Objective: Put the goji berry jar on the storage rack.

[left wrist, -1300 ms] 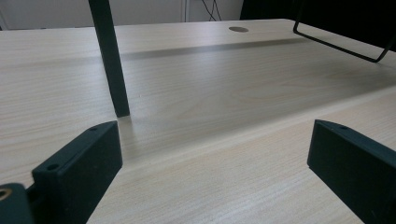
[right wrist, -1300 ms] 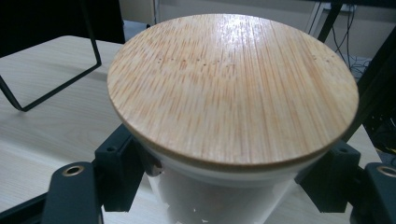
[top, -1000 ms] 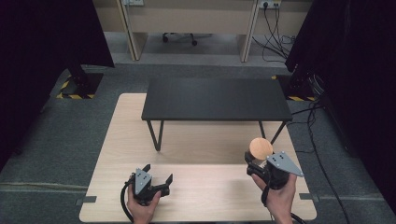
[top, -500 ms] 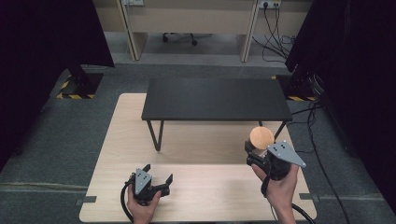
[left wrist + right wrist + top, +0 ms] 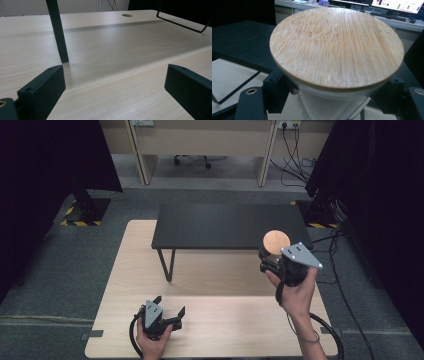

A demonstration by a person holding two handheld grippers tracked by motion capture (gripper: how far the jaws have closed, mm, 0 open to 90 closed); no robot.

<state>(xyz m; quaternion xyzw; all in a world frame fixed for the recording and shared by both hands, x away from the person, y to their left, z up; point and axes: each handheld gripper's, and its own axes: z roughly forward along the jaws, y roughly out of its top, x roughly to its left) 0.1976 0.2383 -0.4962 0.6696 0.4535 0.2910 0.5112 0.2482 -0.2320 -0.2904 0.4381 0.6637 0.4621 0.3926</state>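
One lidded jar [image 5: 276, 245] sat clamped in right gripper [image 5: 272, 260] jaws, just off black shelf [image 5: 225, 226] front edge. Risk: shelf edge knocking bamboo lid [image 5: 337, 47] loose. Left gripper [image 5: 167, 312] jaws apart, empty, on surface [image 5: 225, 325].

From my remote seat, the high view sits above the near edge of the wooden table [image 5: 210, 320] and looks forward and down, far enough back to take in the whole small black table [image 5: 227, 226] and the floor beyond it. The left gripper view rides almost at the wooden top, facing level toward the black table's leg [image 5: 58, 30], very close. The right gripper view sits higher, right up against a bamboo lid [image 5: 337, 46], facing across the black table's top [image 5: 239, 41]. All three share that black table.
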